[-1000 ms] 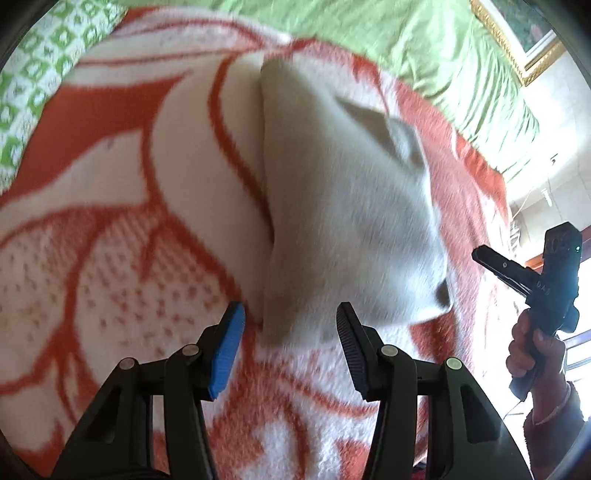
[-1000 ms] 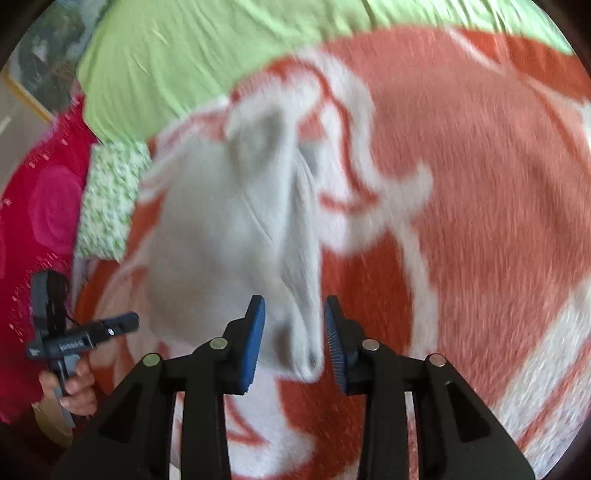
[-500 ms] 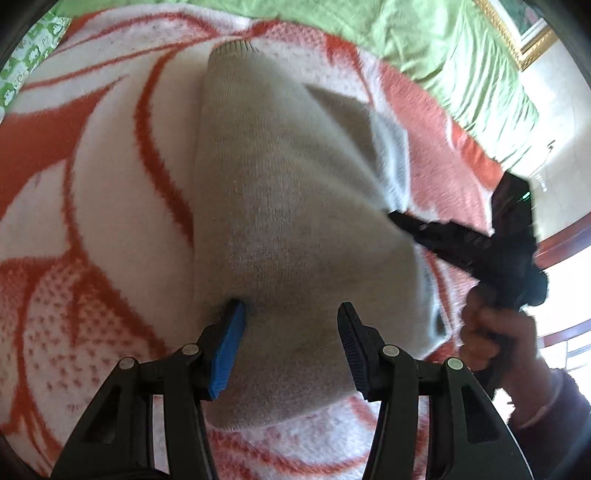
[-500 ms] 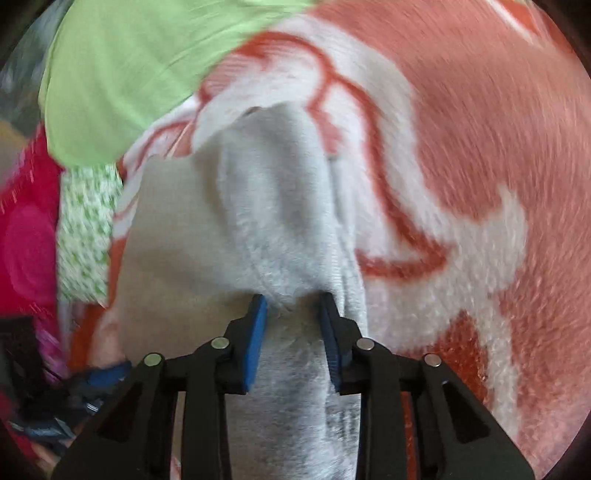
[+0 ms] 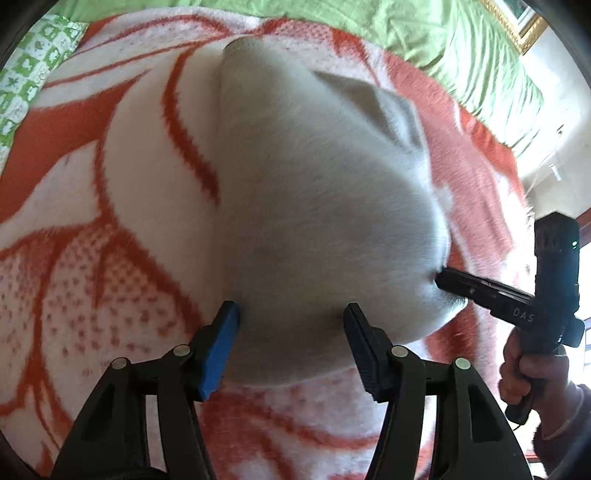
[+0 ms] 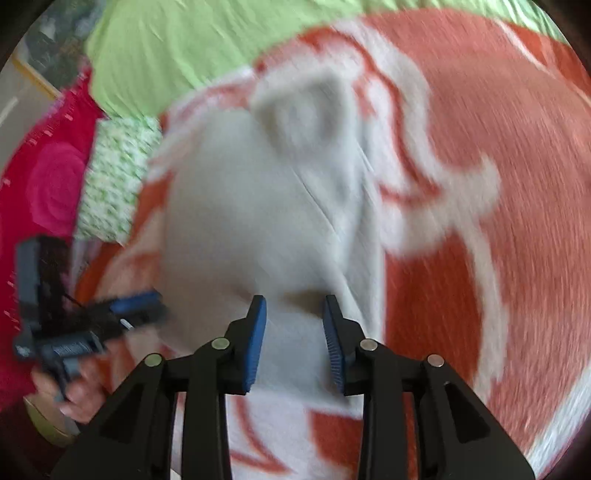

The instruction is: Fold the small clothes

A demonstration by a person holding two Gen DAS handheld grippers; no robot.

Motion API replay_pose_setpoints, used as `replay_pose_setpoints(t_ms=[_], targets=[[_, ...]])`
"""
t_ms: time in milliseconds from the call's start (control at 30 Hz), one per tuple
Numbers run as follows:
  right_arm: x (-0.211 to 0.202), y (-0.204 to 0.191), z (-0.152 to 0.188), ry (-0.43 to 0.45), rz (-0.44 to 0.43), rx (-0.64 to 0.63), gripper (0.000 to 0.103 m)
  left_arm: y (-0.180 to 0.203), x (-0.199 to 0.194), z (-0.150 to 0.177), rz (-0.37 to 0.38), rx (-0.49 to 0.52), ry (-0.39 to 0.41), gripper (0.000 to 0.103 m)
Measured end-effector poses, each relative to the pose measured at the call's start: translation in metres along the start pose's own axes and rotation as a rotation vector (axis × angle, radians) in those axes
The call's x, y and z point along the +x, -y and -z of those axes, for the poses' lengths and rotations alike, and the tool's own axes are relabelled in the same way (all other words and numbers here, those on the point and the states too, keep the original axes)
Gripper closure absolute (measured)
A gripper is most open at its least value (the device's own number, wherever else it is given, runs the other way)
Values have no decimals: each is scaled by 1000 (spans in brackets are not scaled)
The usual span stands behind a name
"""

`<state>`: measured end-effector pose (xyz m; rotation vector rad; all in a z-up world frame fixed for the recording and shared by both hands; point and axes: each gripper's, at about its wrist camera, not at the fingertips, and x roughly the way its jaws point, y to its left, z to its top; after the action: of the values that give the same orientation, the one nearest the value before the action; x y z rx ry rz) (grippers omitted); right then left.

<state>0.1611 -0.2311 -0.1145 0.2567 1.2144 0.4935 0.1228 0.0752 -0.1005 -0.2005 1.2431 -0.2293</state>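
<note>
A small pale grey knitted garment (image 5: 314, 206) lies folded on the orange-and-white blanket (image 5: 110, 229). It also shows in the right wrist view (image 6: 258, 221), blurred. My left gripper (image 5: 291, 332) is open, its fingers straddling the garment's near edge. My right gripper (image 6: 293, 325) is open with its jaws over the garment's near right corner. In the left wrist view the right gripper (image 5: 443, 278) touches the garment's right edge. In the right wrist view the left gripper (image 6: 147, 299) sits at the garment's left side.
A light green sheet (image 5: 424, 33) covers the bed beyond the blanket (image 6: 498, 240). A green-and-white patterned cloth (image 6: 114, 177) and a red floral fabric (image 6: 48, 184) lie at the left. A gilded picture frame (image 5: 517, 26) hangs at the far right.
Both grippers have pulled back a little toward the garment's near edge. The right gripper has opened slightly and slid from the garment's middle to its right corner. The garment lies flatter.
</note>
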Motion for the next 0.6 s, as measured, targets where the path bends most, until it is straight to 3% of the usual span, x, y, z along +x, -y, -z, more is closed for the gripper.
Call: replay_pose_setpoints(t_ms=[100,267,333,400,500,600], targets=[[2,13,8,22,6,41,71,-10,13,11,-13,-31,-65,38],[-29,-4,17,84,19,35,70,-11,-6,30,-28,-39,-19,38],[-43,-11,24,116,19,30,65,-8,-13,38,-44,-34,-7,38],[-51,-17,32,136,20,35,46,-6,-21,48,-66,-33,13,38],[-54,-23,48,138,11,19,40,-1,-32,66,-104,-40,50,38],[-49,-34,66,123,55,-35,36,7,-39,82,-160,-14,89,35]])
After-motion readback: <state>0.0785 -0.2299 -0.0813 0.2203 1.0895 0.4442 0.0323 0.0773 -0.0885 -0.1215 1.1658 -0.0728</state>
